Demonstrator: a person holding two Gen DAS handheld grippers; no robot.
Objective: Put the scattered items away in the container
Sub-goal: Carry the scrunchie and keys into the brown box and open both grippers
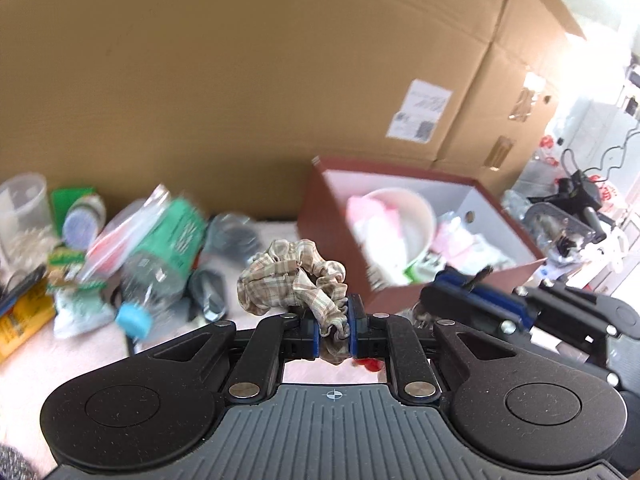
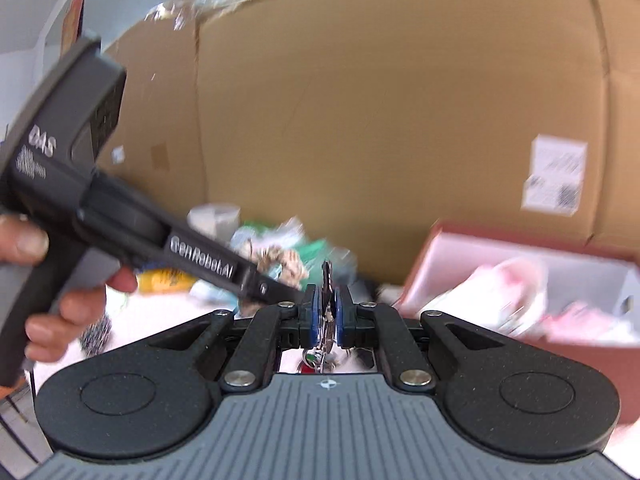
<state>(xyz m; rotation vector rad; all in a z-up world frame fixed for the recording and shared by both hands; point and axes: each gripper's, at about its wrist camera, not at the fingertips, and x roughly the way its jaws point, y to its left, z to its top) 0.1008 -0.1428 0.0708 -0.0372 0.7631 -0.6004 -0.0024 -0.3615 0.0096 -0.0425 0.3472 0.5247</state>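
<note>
My left gripper [image 1: 334, 312] is shut on a beige plaid scrunchie [image 1: 288, 280], which bunches up above the blue pads. The red-brown box [image 1: 320, 208] with white inner walls stands just to the right; a white bowl [image 1: 404, 216] and pink items lie in it. My right gripper [image 2: 326, 300] is shut on a bunch of keys [image 2: 327, 276]: one dark key sticks up and the ring hangs below. The right gripper [image 1: 476, 284] also shows in front of the box. In the right wrist view the left gripper [image 2: 296, 292] crosses from the left with the scrunchie [image 2: 286, 262], held by a hand [image 2: 60, 308].
Clutter lies left of the box: a water bottle with a blue cap [image 1: 144, 280], a green packet [image 1: 176, 224], a clear cup [image 1: 24, 208], a yellow packet [image 1: 20, 320]. A large cardboard box [image 1: 240, 80] forms the backdrop. More objects crowd the right side [image 1: 560, 224].
</note>
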